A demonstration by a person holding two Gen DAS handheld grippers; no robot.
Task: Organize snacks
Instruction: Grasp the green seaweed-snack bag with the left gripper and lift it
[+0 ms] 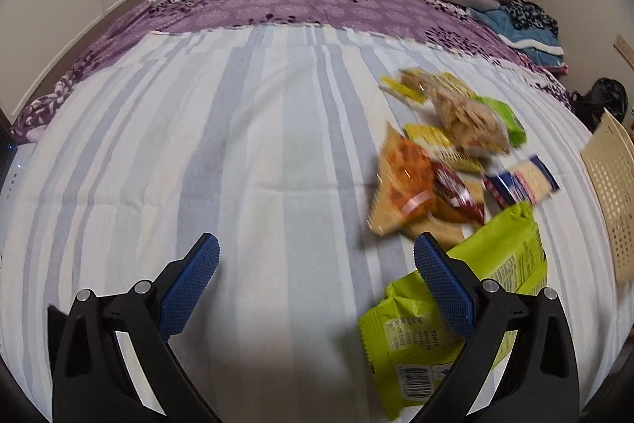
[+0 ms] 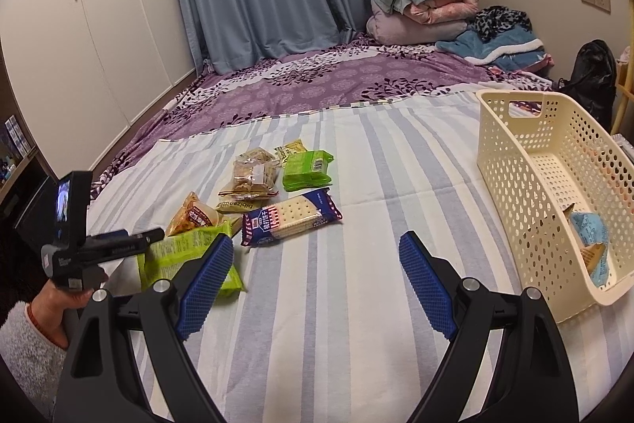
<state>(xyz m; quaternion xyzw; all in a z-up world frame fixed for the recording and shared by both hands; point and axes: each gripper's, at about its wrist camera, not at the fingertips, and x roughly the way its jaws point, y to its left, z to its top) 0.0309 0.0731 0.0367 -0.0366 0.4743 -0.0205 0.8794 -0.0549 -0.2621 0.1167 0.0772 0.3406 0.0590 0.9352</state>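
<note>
Snack packets lie scattered on the striped blanket (image 2: 356, 304). In the left wrist view my left gripper (image 1: 316, 240) hangs open over the blanket. A big lime-green packet (image 1: 499, 264) lies under and beside its right finger, only one corner between the pads. Beyond it, blurred, are an orange packet (image 1: 404, 185), a red packet (image 1: 455, 193), a blue cracker packet (image 1: 523, 181) and a clear biscuit bag (image 1: 471, 117). My right gripper (image 2: 317, 240) is open over bare blanket, nothing between its fingers. It is right of the lime-green packet (image 2: 178, 256) and the blue cracker packet (image 2: 289, 217). A hand (image 2: 55, 308) holds the left gripper (image 2: 152, 236).
A cream perforated basket (image 2: 515, 165) stands on the blanket at the right, with a light-blue wrapped snack (image 2: 594, 236) inside. A small green packet (image 2: 307, 169) and yellow packets (image 2: 291, 149) lie farther back. Folded bedding (image 2: 424, 2) is piled at the far right, wardrobes (image 2: 79, 26) on the left.
</note>
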